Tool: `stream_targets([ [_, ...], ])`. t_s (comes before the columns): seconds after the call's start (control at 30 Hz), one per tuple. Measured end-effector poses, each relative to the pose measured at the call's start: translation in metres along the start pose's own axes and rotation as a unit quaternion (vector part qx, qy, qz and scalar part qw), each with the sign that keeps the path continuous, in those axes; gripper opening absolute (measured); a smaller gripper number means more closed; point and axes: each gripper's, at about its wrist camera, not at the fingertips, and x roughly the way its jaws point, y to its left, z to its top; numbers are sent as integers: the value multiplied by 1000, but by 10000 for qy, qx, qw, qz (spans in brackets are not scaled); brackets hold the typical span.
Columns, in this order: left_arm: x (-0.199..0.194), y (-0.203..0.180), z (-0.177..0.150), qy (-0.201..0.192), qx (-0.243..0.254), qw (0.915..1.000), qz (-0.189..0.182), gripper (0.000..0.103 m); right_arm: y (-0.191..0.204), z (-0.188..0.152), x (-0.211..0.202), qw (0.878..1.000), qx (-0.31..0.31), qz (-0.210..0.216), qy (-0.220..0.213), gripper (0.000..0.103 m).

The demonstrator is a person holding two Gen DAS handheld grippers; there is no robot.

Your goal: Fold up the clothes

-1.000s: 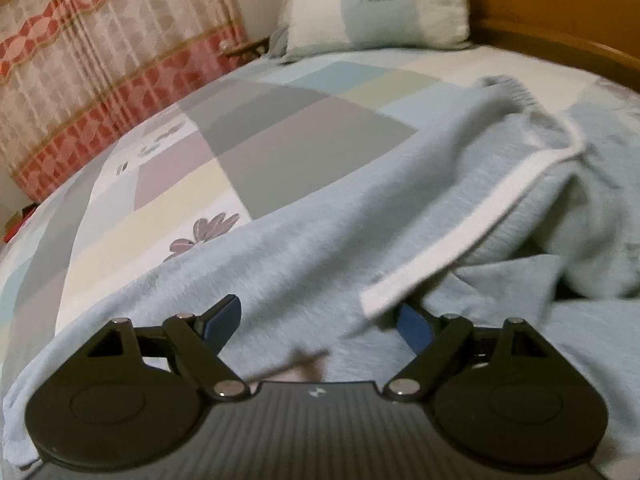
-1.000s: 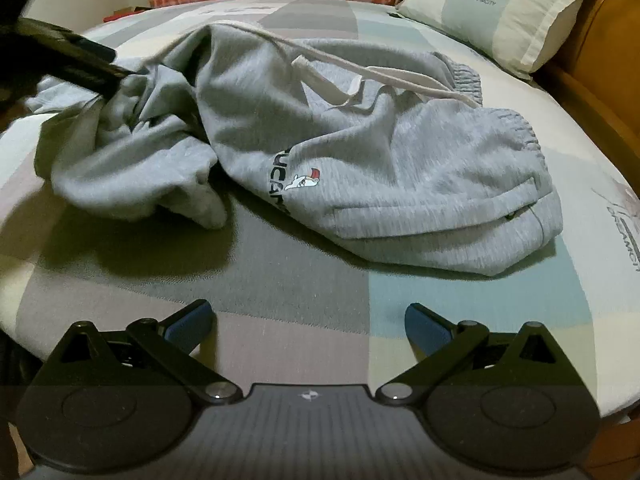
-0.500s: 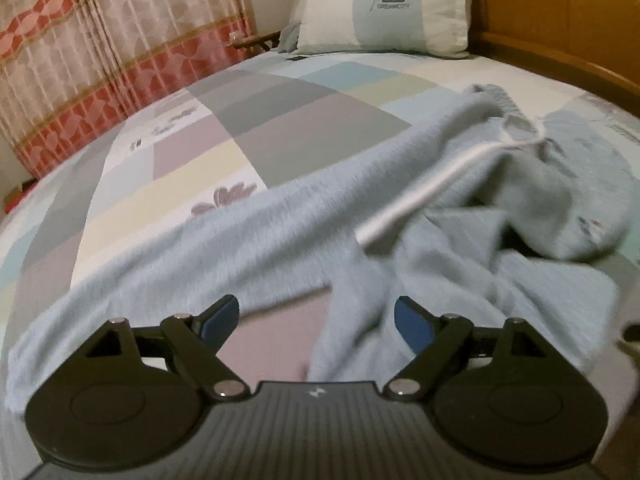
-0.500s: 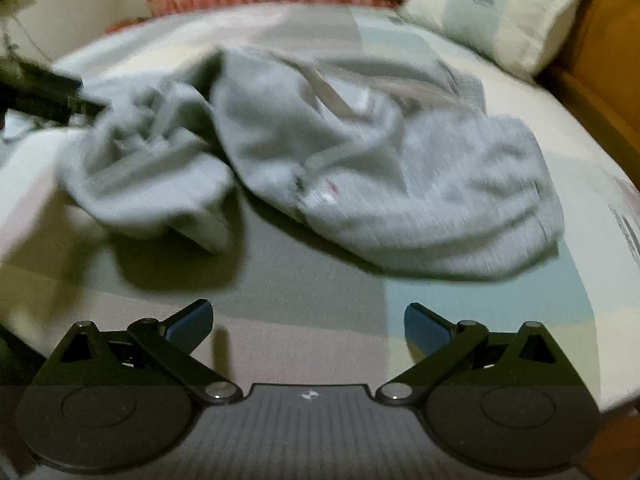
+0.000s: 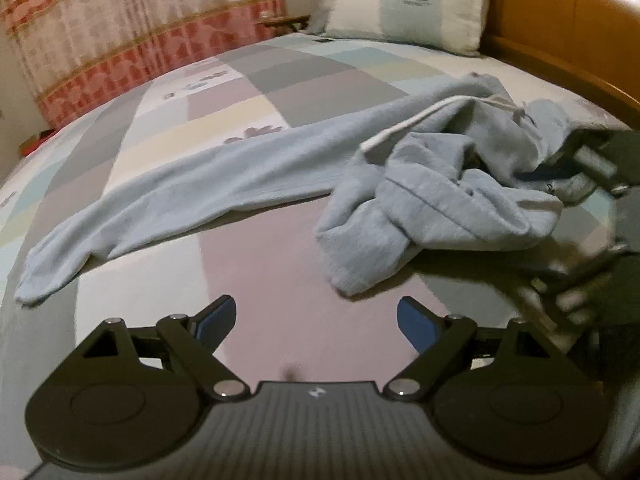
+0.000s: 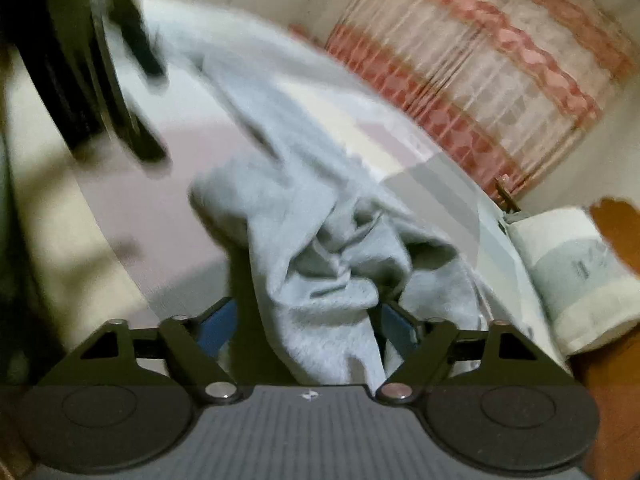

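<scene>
**Sweatpants bunched on the bed, our right gripper at the crumpled end**

The grey sweatpants [image 5: 256,172] lie on the bed [image 5: 280,288], one leg stretched long toward our left, the rest heaped to the right. Our left gripper [image 5: 316,320] hovers spread wide and empty, short of the cloth. Our right gripper [image 6: 306,322] is nearer: fabric sits between its parted fingers, though blur hides whether they pinch it.

The light grey sweatpants [image 5: 280,168] lay crumpled on the bed. One leg stretched flat toward eight o'clock; the rest bunched at three o'clock.
</scene>
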Motion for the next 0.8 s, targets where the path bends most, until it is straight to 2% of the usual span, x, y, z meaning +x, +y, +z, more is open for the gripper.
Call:
stream_targets([
  [0.07, -6, 6, -8, -24, -28, 9999, 100, 88, 3, 5, 13, 9994, -102, -18, 330, 30],
  [0.17, -11, 16, -19, -14, -51, 9997, 250, 89, 0, 21, 8, 9988, 78, 338, 343, 15],
  [0.33, -12, 36, -33, 36, -248, 9991, 336, 89, -10, 58, 0, 9885, 758, 1297, 153, 14],
  [0.5, -19, 56, -43, -27, -457, 9981, 410, 89, -14, 95, -2, 9656, 1332, 2234, -44, 14],
  [0.6, -24, 68, -50, -66, -540, 9974, 483, 89, -3, 123, 0, 9532, 1378, 2690, -126, 14],
  [0.8, -37, 98, -68, -57, -733, 9944, 762, 89, 16, 180, 1, 9405, 1137, 3180, -372, 14],
])
